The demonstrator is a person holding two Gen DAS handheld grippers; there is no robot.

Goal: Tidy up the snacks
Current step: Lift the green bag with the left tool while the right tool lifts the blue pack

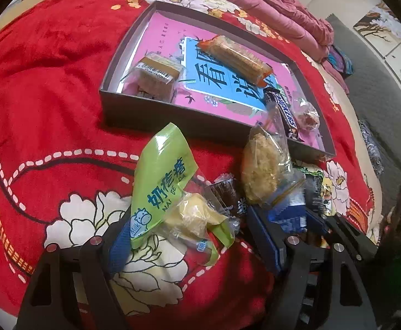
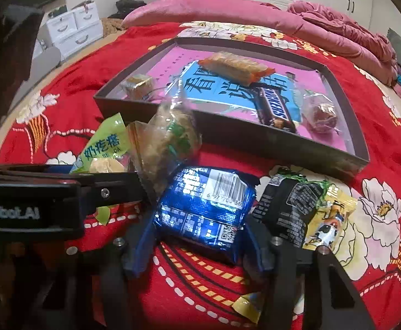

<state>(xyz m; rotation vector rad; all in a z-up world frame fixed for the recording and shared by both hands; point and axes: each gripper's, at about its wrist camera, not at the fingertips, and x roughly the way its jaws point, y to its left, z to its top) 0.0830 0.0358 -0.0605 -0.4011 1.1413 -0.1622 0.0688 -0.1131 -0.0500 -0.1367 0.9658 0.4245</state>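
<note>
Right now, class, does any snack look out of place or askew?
Yes. The clear floss bag stands tilted on end against the box wall instead of lying inside. The green packet, blue packet and black packet lie loose on the blanket.

Under your grippers lies a red blanket (image 2: pixel 379 126) printed with white peonies, yellow blossoms and dashed white lines. Ahead you see a dark grey box (image 2: pixel 255 137) with a pink floor and a sky-blue panel bearing black characters. In it sit an orange-wrapped biscuit pack (image 2: pixel 236 67), a brown chocolate bar (image 2: pixel 274 110) with blue lettering and a clear-wrapped reddish sweet (image 2: pixel 324 115). Nearer you are a lime-green packet (image 1: pixel 162 189) with blue characters and a cartoon cow, a shiny blue packet (image 2: pixel 205 211) with a white barcode, and a black-and-yellow packet (image 2: pixel 304 211). Your fingers (image 2: pixel 141 244) are black, faced in blue
</note>
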